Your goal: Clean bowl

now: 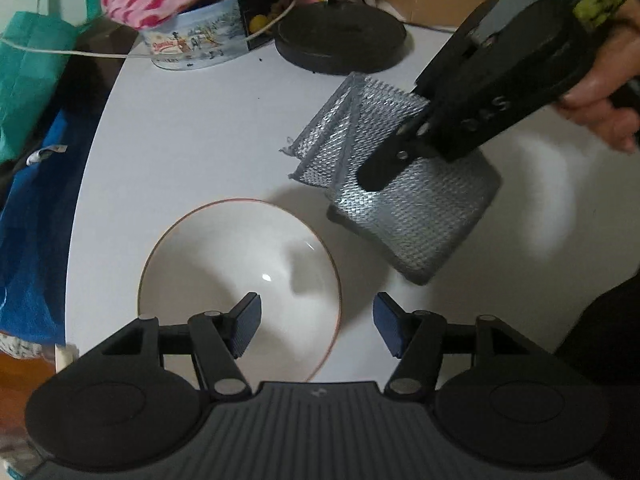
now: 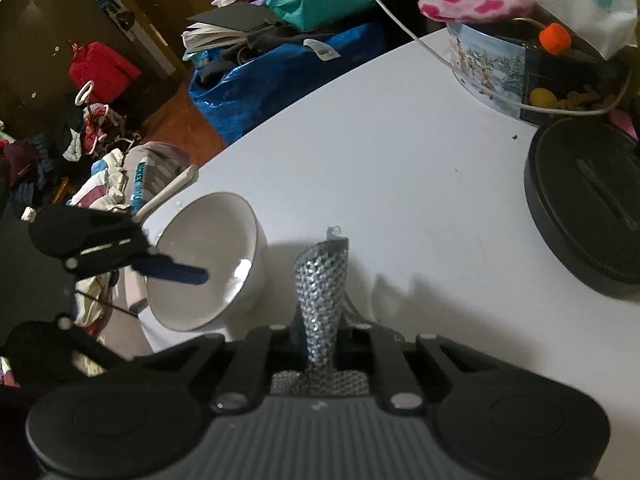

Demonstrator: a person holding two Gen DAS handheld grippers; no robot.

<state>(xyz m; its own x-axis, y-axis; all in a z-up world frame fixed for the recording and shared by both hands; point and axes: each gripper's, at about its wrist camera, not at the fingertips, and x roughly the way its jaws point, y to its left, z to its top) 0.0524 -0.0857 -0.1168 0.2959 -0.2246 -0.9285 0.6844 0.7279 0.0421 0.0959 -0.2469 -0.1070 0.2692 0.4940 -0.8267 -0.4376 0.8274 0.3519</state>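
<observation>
Your left gripper hangs spread over the bowl, one pad inside the rim, one outside, neither touching. The bowl sits close to the table's near left edge. Your right gripper is pinching the silver scouring cloth, held up just beside the bowl. Scrub before the left clamps the rim and the bowl can likely skid off that edge; a shallow bite could tip it.

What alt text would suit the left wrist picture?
An open left gripper hovers over a white bowl on a white table. Beside it, the right gripper holds a silver scrubbing cloth.
</observation>
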